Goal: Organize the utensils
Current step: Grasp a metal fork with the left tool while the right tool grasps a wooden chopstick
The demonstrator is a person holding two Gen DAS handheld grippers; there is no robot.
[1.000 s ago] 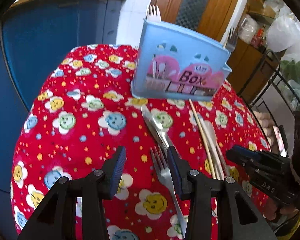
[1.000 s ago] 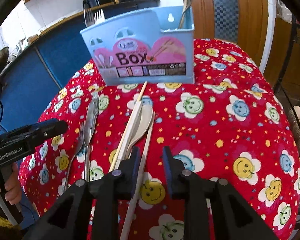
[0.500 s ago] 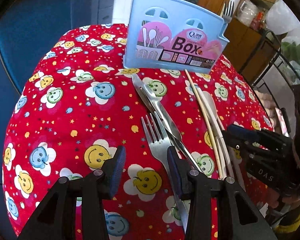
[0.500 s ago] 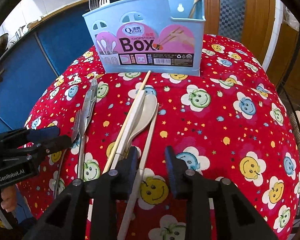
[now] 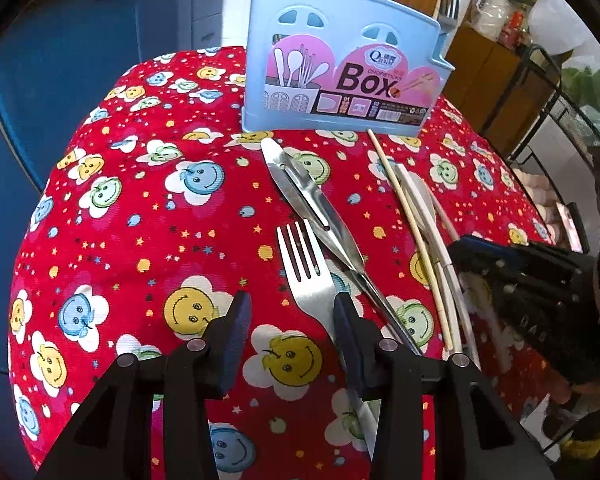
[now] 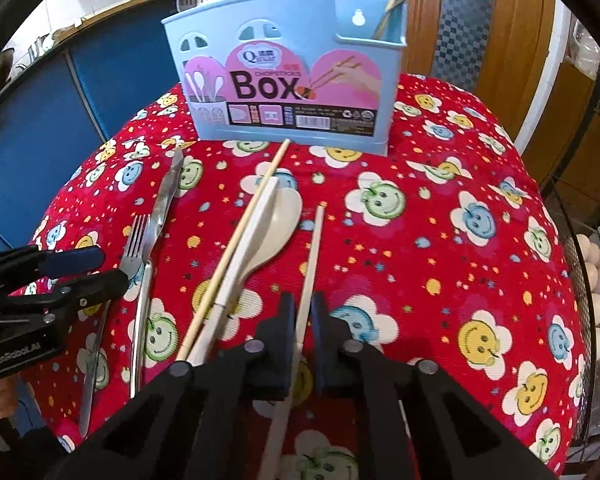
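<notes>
Landmark: blue utensil box point(image 6: 288, 92), at the far side of the worktop point(image 6: 440, 264).
My right hand-held gripper point(image 6: 300, 312): clenched on a chopstick point(image 6: 314, 248), whose long axis points toward the box.
My left hand-held gripper point(image 5: 288, 316): released, fork point(image 5: 306, 268) between the jaws, tines toward the box.

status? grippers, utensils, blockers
Right gripper shut on chopstick. Left gripper open over fork. Box path unobstructed.
</notes>
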